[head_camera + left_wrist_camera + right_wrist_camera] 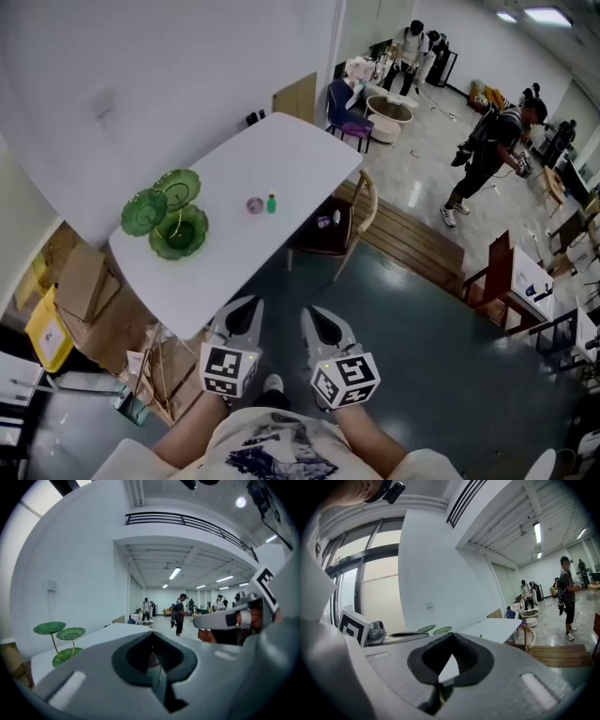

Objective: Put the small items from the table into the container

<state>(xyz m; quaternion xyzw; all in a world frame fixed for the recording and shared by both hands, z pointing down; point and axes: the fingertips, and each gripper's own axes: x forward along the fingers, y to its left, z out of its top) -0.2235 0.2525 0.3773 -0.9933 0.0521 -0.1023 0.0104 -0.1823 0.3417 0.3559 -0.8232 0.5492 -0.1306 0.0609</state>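
Both claws are shut tight and hold nothing. The left gripper (246, 307) and right gripper (317, 317) are off the near end of the white table (281, 150). The small pink round thing (254, 204) and tiny green bottle (271, 202) sit side by side at twelve o'clock from the left gripper, well apart from it. That claw looks nearer. The green leaf-shaped dish stand (169, 216) is at nine o'clock from them.

table (281, 159): white, rectangular
dish stand (167, 217): green, three leaf dishes, left end
pink item (254, 204): mid-table
green bottle (271, 202): upright, just beside pink item
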